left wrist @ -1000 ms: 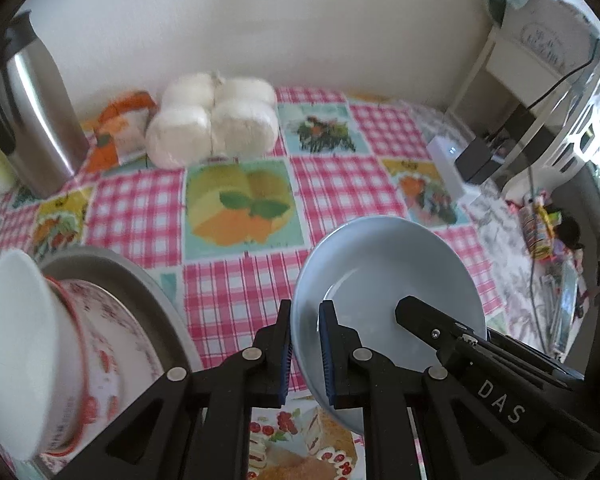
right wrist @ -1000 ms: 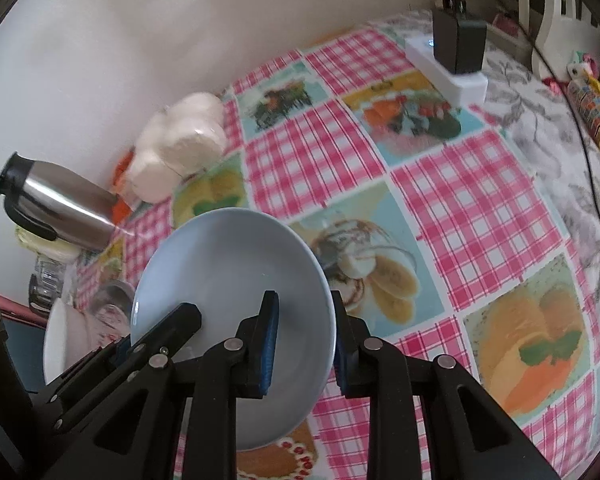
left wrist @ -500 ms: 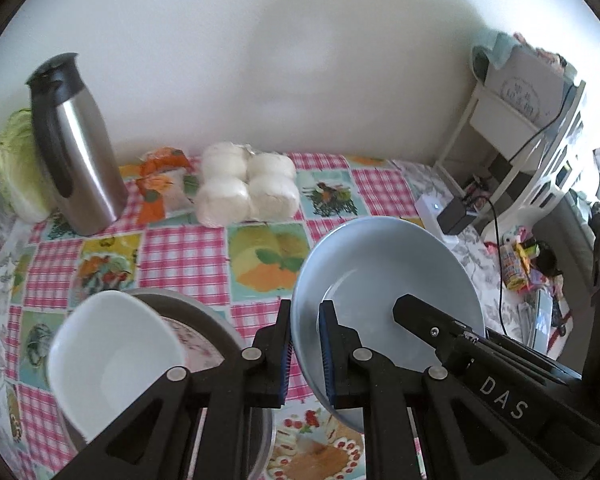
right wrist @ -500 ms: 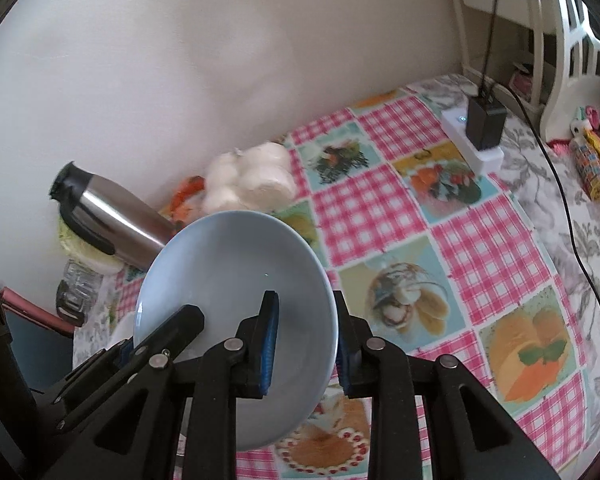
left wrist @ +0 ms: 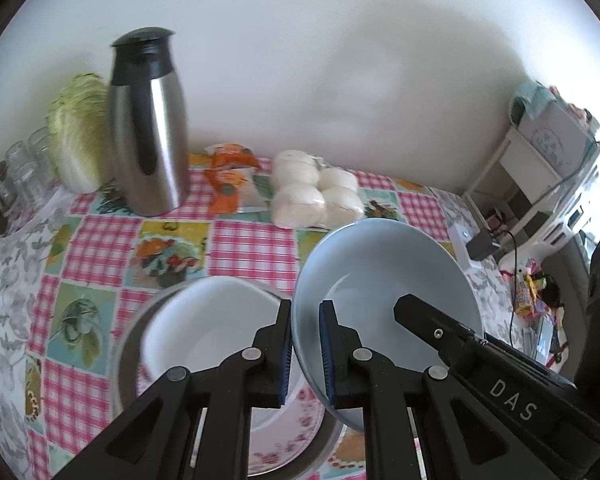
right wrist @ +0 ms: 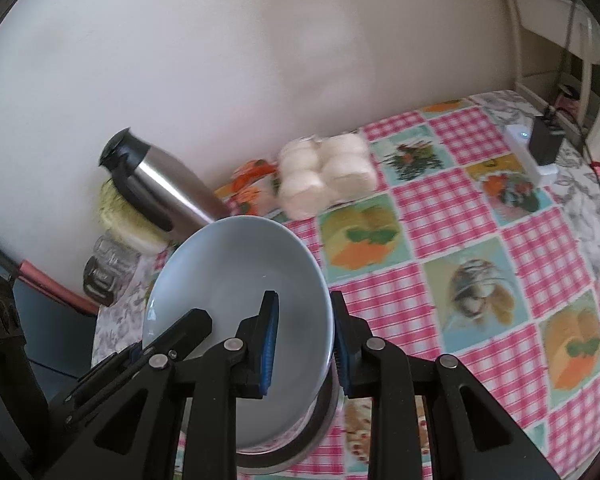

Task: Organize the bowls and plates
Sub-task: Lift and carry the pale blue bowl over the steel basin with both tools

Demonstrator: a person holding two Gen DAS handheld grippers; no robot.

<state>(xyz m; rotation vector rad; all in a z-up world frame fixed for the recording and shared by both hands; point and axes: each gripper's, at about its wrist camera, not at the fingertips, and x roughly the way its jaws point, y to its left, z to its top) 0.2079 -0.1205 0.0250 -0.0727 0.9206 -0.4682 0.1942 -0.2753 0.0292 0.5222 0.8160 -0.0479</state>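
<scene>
Both grippers hold one pale blue bowl (left wrist: 384, 280) by opposite rims, lifted above the table. My left gripper (left wrist: 305, 350) is shut on its left rim. My right gripper (right wrist: 304, 344) is shut on its right rim; the bowl (right wrist: 236, 280) fills the lower left of that view. Below and to the left, a white bowl (left wrist: 208, 328) sits on a floral plate (left wrist: 284, 440), which lies on a grey plate (left wrist: 128, 344). The grey plate's edge (right wrist: 300, 436) shows under the blue bowl in the right wrist view.
A steel thermos (left wrist: 148, 140), a cabbage (left wrist: 80, 132) and glass jars (left wrist: 12, 176) stand at the back left by the wall. A pack of white buns (left wrist: 316, 196) and an orange packet (left wrist: 228, 176) lie behind. A charger and cable (right wrist: 540, 148) sit at the right edge.
Both grippers have lifted the blue bowl higher and tilted back, so more wall shows. The white bowl and stacked plates now lie directly below and left of the blue bowl.
</scene>
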